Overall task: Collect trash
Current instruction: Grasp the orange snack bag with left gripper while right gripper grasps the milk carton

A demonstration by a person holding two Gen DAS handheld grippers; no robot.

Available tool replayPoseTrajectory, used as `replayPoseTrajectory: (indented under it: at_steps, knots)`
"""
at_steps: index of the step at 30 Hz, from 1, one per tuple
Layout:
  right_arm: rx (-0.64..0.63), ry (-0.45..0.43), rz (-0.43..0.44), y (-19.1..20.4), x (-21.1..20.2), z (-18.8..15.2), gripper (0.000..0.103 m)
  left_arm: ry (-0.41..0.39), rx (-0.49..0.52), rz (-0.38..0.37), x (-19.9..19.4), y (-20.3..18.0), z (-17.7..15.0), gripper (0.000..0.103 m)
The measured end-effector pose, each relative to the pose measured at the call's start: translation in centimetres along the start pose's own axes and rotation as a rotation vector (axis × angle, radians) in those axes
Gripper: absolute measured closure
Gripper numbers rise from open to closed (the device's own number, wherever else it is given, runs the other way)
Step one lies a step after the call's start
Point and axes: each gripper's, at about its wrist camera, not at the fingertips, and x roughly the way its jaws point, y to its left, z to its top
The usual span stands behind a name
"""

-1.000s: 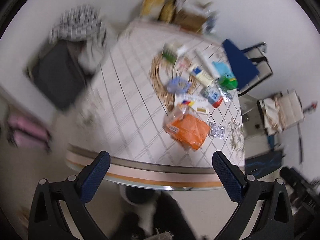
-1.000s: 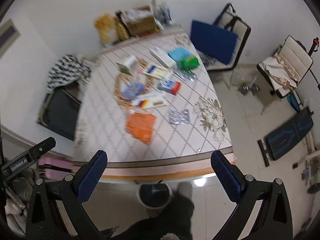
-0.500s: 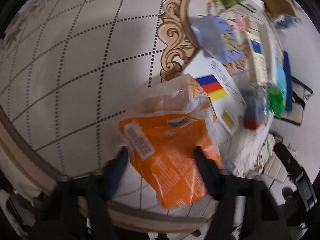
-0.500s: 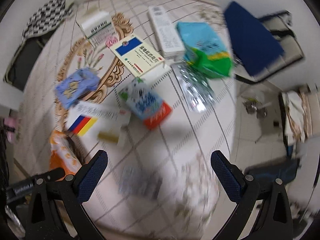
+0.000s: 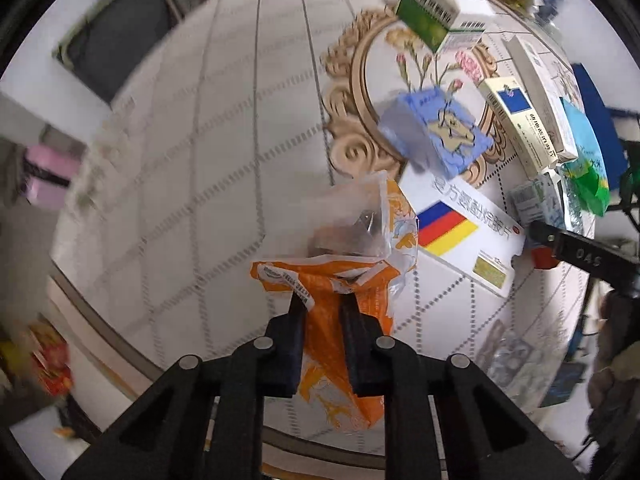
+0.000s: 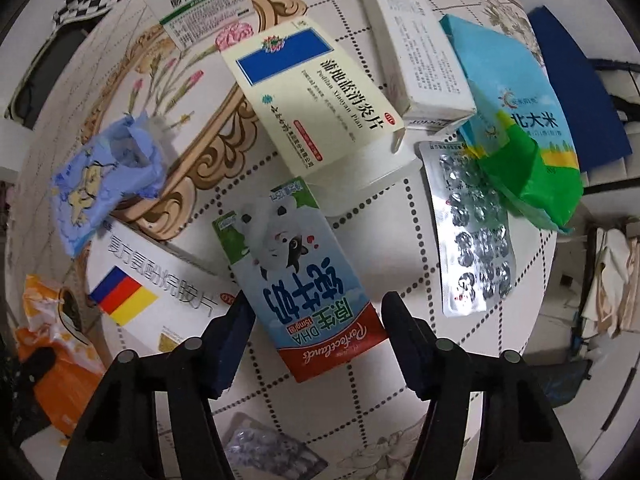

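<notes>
Wrapper (image 5: pixel 340 316) pinched, carton (image 6: pixel 304 280) between open jaws

The table (image 6: pixel 404 208) carries one milk carton (image 6: pixel 304 280), four medicine boxes (image 6: pixel 312 100), two blister packs (image 6: pixel 472 232), one orange snack bag (image 5: pixel 344 320), one blue tissue pack (image 6: pixel 100 176) and one rice bag (image 6: pixel 520 120).

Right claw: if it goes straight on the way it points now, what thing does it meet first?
Most likely the blue, white and red milk carton lying flat on the patterned tablecloth. The right claw has just been closing and straddles the carton's red end; the pads look not yet pressed on it, though depth is unclear.
</notes>
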Motion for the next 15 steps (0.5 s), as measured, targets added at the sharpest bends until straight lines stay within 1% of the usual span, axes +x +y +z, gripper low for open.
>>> replayPoseTrajectory:
  at_steps: [2,5,6,7,9,10,12,14,15]
  knots:
    - [0.023,-0.02,0.002,0.0,-1.0,-0.3,0.038,-0.039,0.038,0.039,-1.8,0.3,-0.4,0.091]
    - [0.087,-0.065,0.011,0.3,-3.8,-1.7,0.04,-0.103,0.089,0.065,-4.3,1.5,-1.4,0.091]
    - [0.101,-0.075,0.016,0.4,-4.5,-2.2,0.042,-0.123,0.104,0.063,-4.5,1.8,-1.1,0.091]
    - [0.126,-0.093,0.028,1.0,-5.8,-3.3,0.043,-0.145,0.121,0.064,-5.5,2.3,-1.4,0.091]
    - [0.157,-0.128,0.04,2.2,-7.8,-5.6,0.044,-0.181,0.155,0.058,-5.3,2.4,-1.1,0.091]
    - [0.166,-0.138,0.044,2.5,-8.5,-6.5,0.044,-0.202,0.174,0.057,-6.1,3.2,-1.8,0.091]
    - [0.203,-0.167,0.069,4.0,-10.4,-10.0,0.045,-0.231,0.207,0.041,-6.5,4.0,-2.8,0.091]
    - [0.231,-0.184,0.09,5.5,-11.7,-12.7,0.045,-0.256,0.245,0.018,-7.0,5.3,-4.4,0.091]
    - [0.252,-0.196,0.108,7.1,-12.5,-15.2,0.046,-0.262,0.26,0.008,-7.0,6.0,-4.8,0.091]
